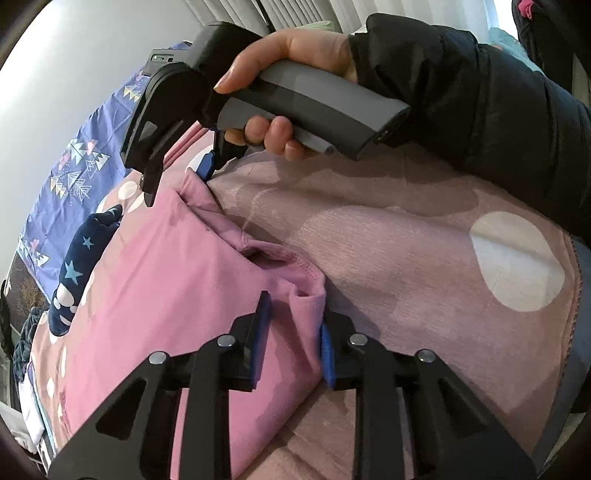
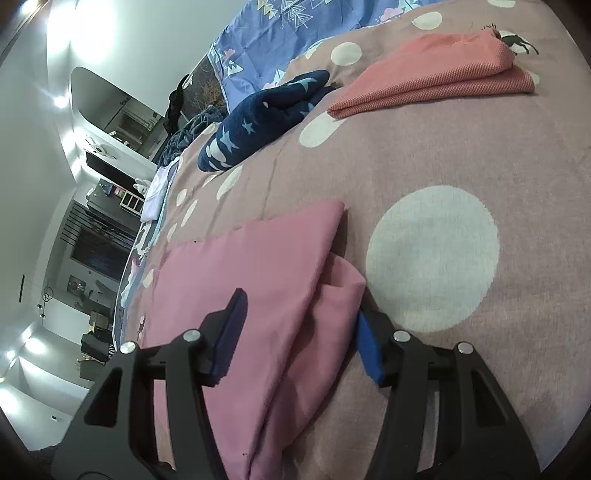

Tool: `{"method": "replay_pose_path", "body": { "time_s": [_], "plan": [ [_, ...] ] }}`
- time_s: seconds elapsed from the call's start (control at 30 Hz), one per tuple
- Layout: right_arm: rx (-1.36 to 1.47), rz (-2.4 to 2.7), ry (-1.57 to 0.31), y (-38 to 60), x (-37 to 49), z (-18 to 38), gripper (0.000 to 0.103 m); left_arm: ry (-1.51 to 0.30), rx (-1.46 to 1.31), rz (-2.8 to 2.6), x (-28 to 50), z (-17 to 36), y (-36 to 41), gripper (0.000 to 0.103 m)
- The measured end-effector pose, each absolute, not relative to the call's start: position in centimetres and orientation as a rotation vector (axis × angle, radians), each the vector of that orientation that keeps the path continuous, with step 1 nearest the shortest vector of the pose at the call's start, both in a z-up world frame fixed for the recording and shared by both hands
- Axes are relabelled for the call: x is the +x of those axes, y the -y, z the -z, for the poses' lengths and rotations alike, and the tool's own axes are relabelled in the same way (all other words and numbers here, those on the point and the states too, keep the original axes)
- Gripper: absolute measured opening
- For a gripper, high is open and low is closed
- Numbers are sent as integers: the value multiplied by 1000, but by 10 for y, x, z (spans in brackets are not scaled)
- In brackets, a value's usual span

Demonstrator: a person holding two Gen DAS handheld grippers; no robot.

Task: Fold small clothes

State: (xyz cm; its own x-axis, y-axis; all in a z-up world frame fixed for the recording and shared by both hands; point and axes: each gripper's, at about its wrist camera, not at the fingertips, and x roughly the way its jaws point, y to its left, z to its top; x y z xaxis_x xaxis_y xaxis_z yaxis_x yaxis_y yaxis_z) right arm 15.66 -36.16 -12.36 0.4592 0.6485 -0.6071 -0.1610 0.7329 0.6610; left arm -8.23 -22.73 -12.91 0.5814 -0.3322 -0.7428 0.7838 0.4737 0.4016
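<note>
A pink garment [image 1: 177, 258] lies on the pink dotted bedspread [image 1: 406, 240]. My left gripper [image 1: 293, 332] is open, its blue pads either side of a raised fold at the garment's near edge. My right gripper [image 1: 177, 173] shows in the left wrist view at the garment's far corner, held by a hand. In the right wrist view the same garment [image 2: 258, 258] lies partly folded, and my right gripper [image 2: 299, 332] is open, straddling a raised fold of it. Whether either grips cloth firmly I cannot tell.
A navy star-patterned garment [image 2: 258, 118] lies folded on the bed beyond, also in the left wrist view [image 1: 81, 266]. A folded salmon garment [image 2: 436, 74] lies farther back. A blue patterned sheet [image 2: 295, 22] borders the bedspread [image 2: 443, 166]. Room furniture lies off the bed's left edge.
</note>
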Motion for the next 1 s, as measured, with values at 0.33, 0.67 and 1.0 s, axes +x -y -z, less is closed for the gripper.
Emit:
{"method": "replay_pose_path", "body": {
  "time_s": [0.33,0.67,1.0],
  "plan": [
    [627,-541,-864,371,165,109,4,-764,569,917,-63,122,210,6],
    [703,-504,-893,388,190,138,4,-792,529,969,-53,127,205,6],
    [479,-492,-920,376,154,119,24,-794,510,983,-48,129,203,11]
  ]
}}
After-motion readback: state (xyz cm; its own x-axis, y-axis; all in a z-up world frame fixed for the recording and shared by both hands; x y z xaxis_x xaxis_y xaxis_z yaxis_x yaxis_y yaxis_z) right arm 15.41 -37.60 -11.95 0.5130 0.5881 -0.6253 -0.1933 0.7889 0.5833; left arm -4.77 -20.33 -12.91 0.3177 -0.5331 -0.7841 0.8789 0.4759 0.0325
